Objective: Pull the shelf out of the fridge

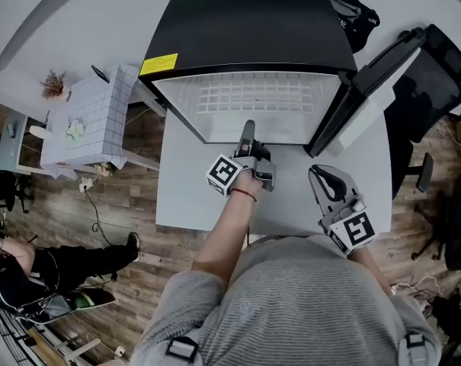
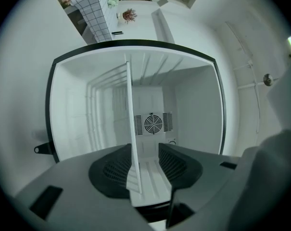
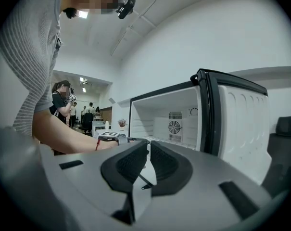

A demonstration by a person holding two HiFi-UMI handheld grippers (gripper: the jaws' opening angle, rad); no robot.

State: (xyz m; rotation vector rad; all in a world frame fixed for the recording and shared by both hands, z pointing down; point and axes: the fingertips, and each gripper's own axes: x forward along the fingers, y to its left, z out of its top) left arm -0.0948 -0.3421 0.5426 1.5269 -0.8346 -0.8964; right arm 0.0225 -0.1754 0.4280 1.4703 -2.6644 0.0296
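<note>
A small black fridge (image 1: 245,21) stands on a grey table (image 1: 184,193) with its door (image 1: 367,82) swung open to the right. Its white wire shelf (image 1: 253,101) lies inside, reaching the front opening. My left gripper (image 1: 248,126) is at the shelf's front edge. In the left gripper view, turned on its side, the shelf (image 2: 130,119) shows edge-on between the open jaws of the left gripper (image 2: 145,165), close to one pad and apart from the other. My right gripper (image 1: 315,172) hangs over the table in front of the door, shut and empty, and points at the fridge (image 3: 169,121).
An office chair (image 1: 436,75) stands right of the open door. A black bag (image 1: 356,10) lies behind the fridge. Left of the table is a small tiled stand (image 1: 93,120), and a seated person (image 1: 32,269) is at the lower left. A fan grille (image 2: 153,124) sits on the fridge's back wall.
</note>
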